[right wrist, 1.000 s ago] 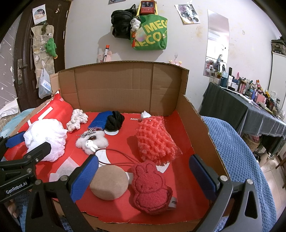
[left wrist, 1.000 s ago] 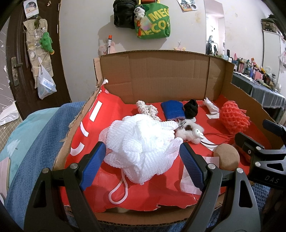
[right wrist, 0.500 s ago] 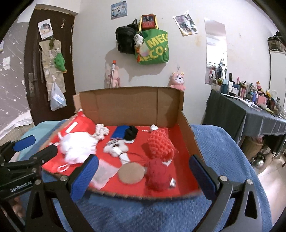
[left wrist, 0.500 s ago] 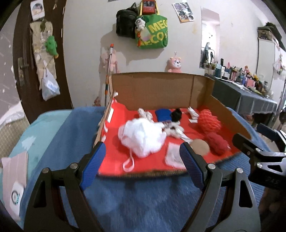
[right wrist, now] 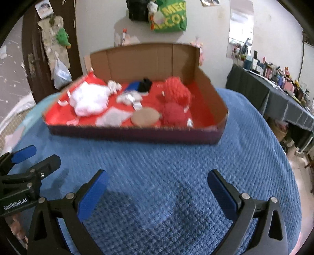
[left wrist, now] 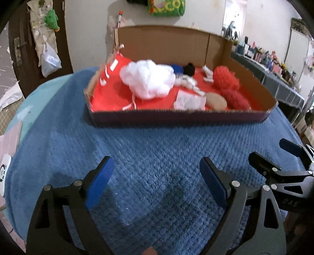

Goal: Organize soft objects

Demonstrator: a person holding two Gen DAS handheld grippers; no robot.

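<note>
A cardboard box (left wrist: 176, 117) (right wrist: 137, 135) with a red lining rests on a blue knitted blanket. Inside lie a white mesh bath puff (left wrist: 149, 80) (right wrist: 89, 101), a red mesh puff (left wrist: 225, 78) (right wrist: 176, 91), a red plush rabbit (left wrist: 236, 99) (right wrist: 174, 115), a tan round pad (left wrist: 215, 102) (right wrist: 146, 116), a small white plush toy (left wrist: 186, 81) (right wrist: 129, 97), a blue cloth (right wrist: 133, 86) and a black one (left wrist: 189, 68) (right wrist: 145, 84). My left gripper (left wrist: 156, 176) hovers over the bare blanket in front of the box, jaws opening, nothing between them. My right gripper (right wrist: 157, 186) is open and empty beside it.
The blue blanket (left wrist: 147, 153) (right wrist: 176, 166) covers the surface in front of the box. A dark door (right wrist: 39, 58) with hanging bags stands at the left. A crowded dark-clothed table (right wrist: 284, 94) is on the right. A green tote bag (right wrist: 168, 17) hangs on the wall.
Both grippers have pulled back out of the box toward the near side of the blanket. The white puff, once between the left fingers, now lies far ahead inside the box.
</note>
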